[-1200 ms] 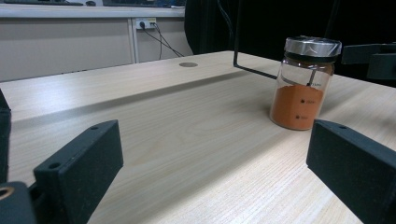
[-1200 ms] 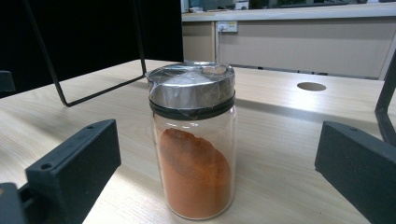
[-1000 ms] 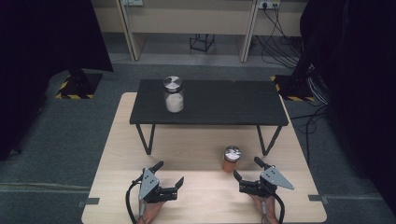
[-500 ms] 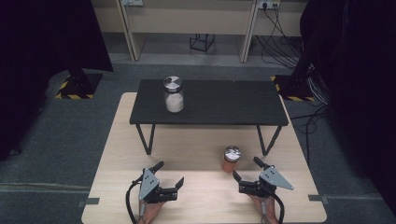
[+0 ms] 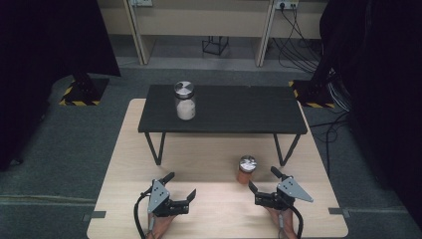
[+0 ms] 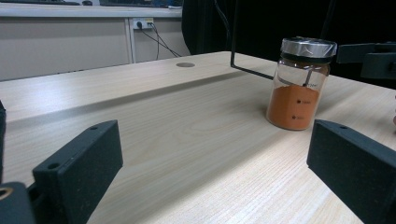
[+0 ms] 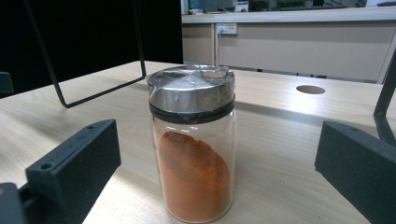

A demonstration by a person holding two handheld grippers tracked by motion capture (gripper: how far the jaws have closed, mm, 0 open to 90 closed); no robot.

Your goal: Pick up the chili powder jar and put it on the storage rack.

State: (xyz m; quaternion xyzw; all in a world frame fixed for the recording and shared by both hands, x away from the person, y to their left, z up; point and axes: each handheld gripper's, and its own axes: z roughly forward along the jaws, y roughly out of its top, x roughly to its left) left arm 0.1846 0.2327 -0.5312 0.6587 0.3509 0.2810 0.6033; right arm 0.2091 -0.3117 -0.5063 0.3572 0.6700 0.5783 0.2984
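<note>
High view: a lidded glass jar of orange powder (image 5: 246, 170) stands upright on the light wooden table (image 5: 124, 164), just ahead of the right gripper (image 5: 262, 188), whose jaws are spread and touch nothing. Right gripper view places the jar (image 7: 192, 142) between and beyond the fingertips (image 7: 74, 161). The left gripper (image 5: 180, 188), jaws also spread and empty, sits well apart from it, while a second jar of white powder (image 5: 184, 100) stands on the low black shelf (image 5: 249, 112).

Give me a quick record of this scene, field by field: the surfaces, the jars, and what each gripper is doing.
surface: light wooden table
on it: low black shelf on wire legs
jar one: glass jar of white powder with metal lid, upright on the shelf
jar two: glass jar of orange powder with metal lid, upright on the table
left gripper: open, empty
right gripper: open, empty, jar two just ahead of its jaws
</note>
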